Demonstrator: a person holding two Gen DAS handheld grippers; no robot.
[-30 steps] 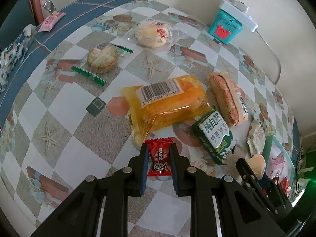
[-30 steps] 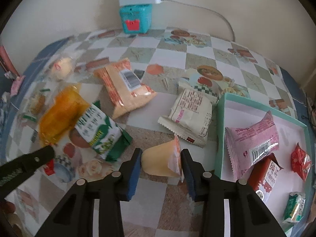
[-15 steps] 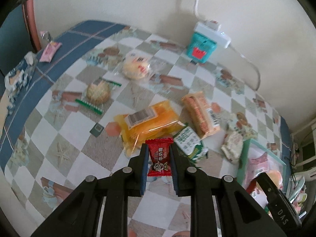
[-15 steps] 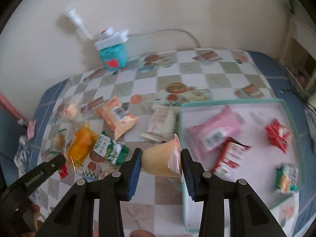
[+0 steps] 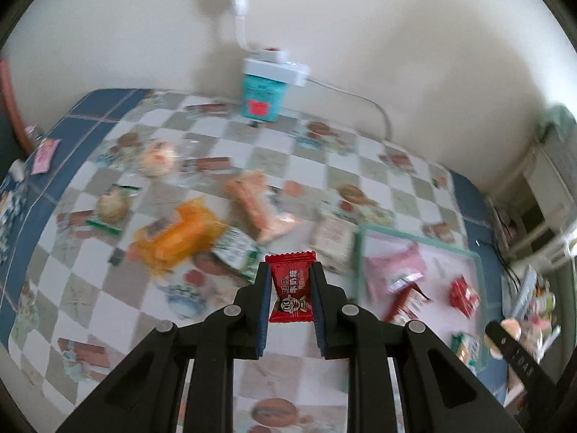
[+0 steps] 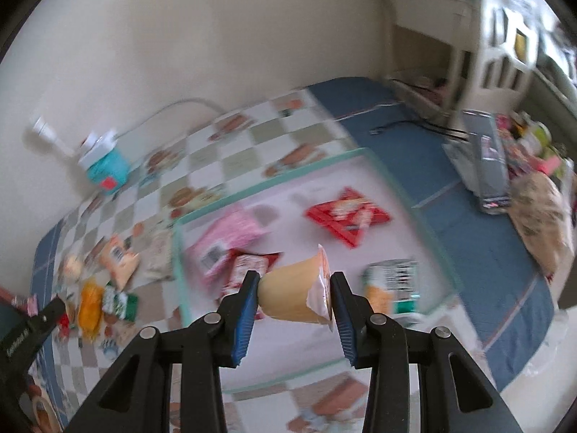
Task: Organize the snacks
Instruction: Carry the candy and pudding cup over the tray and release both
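Checkered tablecloth [image 5: 90, 299] spreads under scattered snacks, with the teal-rimmed tray [image 6: 382, 166] at its right end. Right gripper [image 6: 294, 301], clenched on a pudding cup [image 6: 288, 297] lying sideways, hangs directly over the tray, nearer than the left gripper [image 5: 290, 294], which grips a red candy [image 5: 291, 290] upright with the tray off to its right. Only the right view shows the tray's far rim.
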